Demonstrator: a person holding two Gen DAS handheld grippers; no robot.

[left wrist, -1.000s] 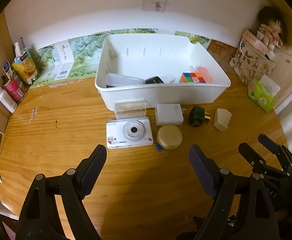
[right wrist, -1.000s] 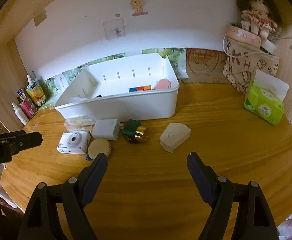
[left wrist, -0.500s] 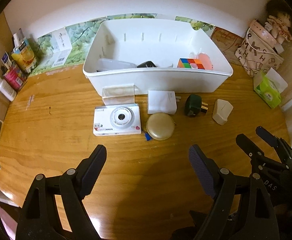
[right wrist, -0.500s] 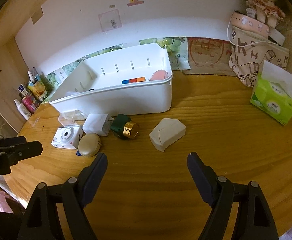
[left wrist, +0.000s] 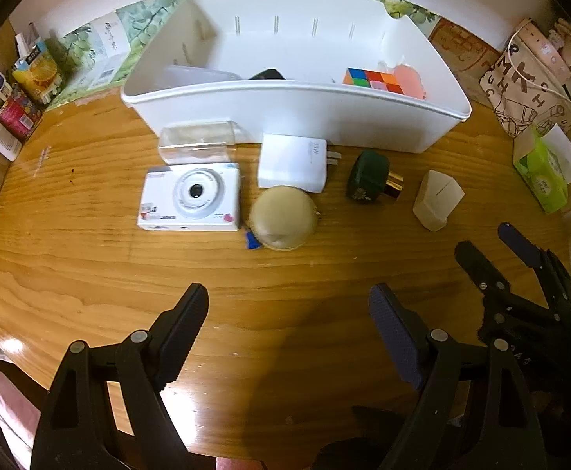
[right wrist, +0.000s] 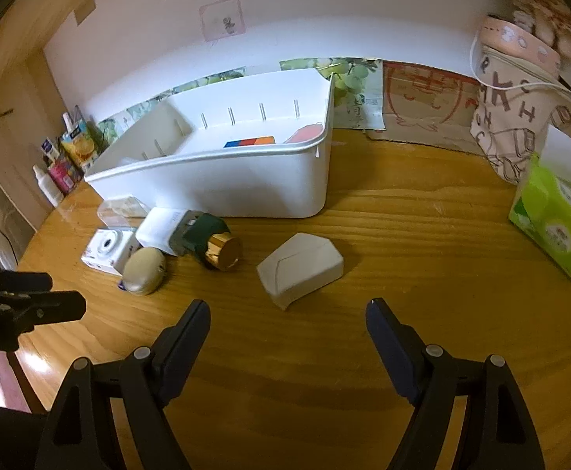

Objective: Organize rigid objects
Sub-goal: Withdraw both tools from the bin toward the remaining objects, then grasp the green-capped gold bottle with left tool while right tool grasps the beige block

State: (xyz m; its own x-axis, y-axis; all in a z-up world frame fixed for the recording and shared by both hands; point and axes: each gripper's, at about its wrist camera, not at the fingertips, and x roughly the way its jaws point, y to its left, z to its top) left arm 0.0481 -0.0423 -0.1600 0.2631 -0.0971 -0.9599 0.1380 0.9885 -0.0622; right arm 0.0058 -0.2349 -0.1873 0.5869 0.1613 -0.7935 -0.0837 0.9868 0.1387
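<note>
Just above the gap of the right gripper (right wrist: 288,311), centre of the right wrist frame: pale faceted box (right wrist: 300,268), lying flat on the wooden table (right wrist: 422,274), nothing touching it. Long axis running lower left to upper right, so skewed vs. the jaws. Jaws wide, empty. Probably needs a small roll before closing, else pads land on corners.

Lower centre of the left wrist frame: left gripper (left wrist: 288,305) also wide, holding nothing. Straight above its gap, round tan case (left wrist: 283,217), w/ white camera (left wrist: 191,199) just beside it to the left and white charger (left wrist: 293,162) touching its upper edge. Green-and-gold bottle (left wrist: 369,181) further right, apart from the rest.

Same faceted box sits mid right in that frame, nearer the right gripper (left wrist: 498,252) poking in at lower right. So right hand looks the better bet for the box, left for the tan case or camera.

White bin (left wrist: 297,109) across the upper part of the frame, behind the row; colour cube (left wrist: 371,80) already inside.
</note>
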